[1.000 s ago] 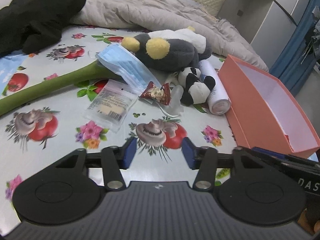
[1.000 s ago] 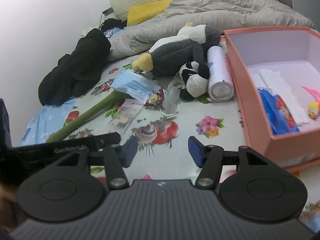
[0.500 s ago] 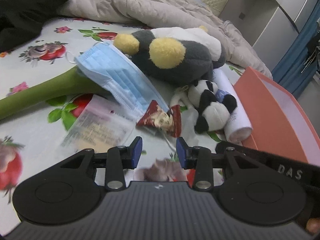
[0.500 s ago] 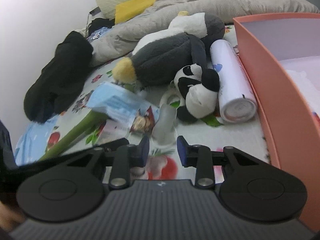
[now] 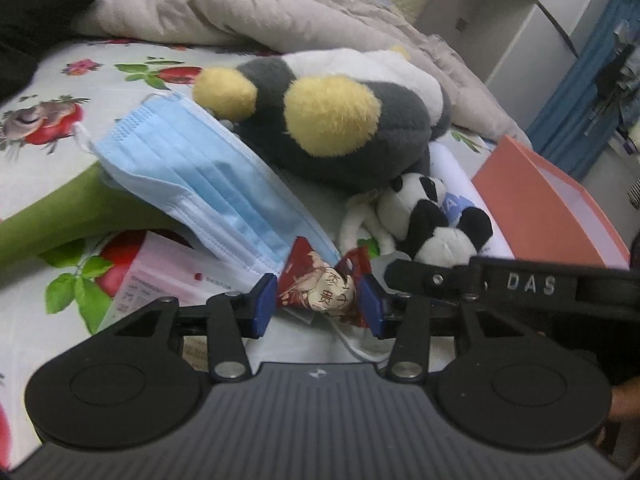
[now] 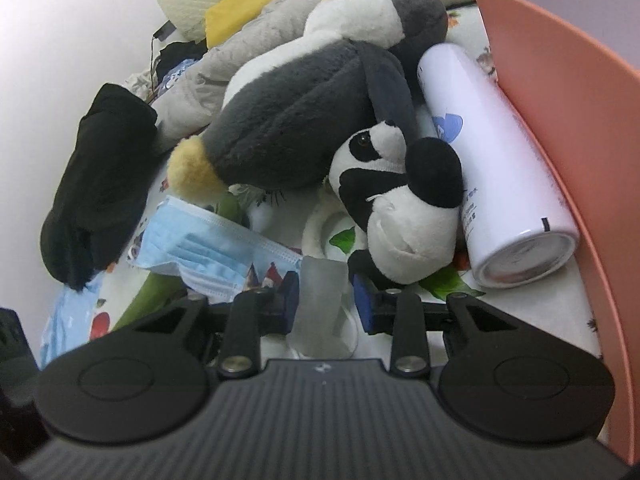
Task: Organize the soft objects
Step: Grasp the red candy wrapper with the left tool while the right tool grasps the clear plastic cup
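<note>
Two grippers, each set low over the flowered bedsheet with a different small item between its blue pads. Left gripper: jaws partly spread, one pad either side of a red snack packet; pads close to the wrapper's edges or touching them, contact not settled from this view, no lift evident. Packet lies dead ahead between the fingertips, long axis running across the gap from pad to pad, its far corner tucked under the blue face mask. Right gripper: jaws likewise partly spread around a clear, soft-looking strip, long axis running away from the tool along the fingers; pads just beside its edges, grip not confirmed. Small panda plush sits just beyond the right pad of that gripper, leaning on the white canister; large grey penguin plush lies farther ahead. Orange box, the likely destination, stands to the right of both tools, nearer the right gripper. Judged next: each pair closes across its item; the packet's crosswise lie means the left pads would press its ends rather than its flat faces.
</note>
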Available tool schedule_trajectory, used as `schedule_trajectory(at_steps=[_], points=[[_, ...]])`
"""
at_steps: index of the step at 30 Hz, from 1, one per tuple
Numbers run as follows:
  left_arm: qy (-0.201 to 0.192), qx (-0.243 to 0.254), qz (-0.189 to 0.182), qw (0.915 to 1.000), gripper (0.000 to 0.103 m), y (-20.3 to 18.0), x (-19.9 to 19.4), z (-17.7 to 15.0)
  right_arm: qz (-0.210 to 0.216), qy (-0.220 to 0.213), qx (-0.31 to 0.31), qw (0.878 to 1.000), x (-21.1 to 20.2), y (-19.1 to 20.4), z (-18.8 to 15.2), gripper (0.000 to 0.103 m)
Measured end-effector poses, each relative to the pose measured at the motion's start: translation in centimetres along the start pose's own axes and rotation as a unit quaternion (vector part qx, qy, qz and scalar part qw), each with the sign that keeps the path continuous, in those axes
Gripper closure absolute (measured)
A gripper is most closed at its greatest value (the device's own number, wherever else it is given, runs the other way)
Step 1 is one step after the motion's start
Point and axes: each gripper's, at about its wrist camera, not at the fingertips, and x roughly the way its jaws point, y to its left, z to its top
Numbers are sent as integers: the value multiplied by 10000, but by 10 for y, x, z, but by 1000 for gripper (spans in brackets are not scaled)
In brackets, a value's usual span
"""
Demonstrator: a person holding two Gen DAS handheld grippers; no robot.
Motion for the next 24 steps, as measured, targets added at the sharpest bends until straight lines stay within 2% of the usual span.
schedule_trajectory(at_steps=[5,10,17,24], points=[[56,86,29,9999,51,1,9,-3,183,164,183,9995,10,-6,3,70],[50,163,-15,9999,53,-2,12,-5,241,439,349,9981,20,-12,3,79],[-23,107,64,9999,59,-4,9,-8,129,383,278,9988,13,-10,4,81],[-18,-205,167,9997,64,-6,-7,-17,-67,283,28,9996,-1,-4,2,81]])
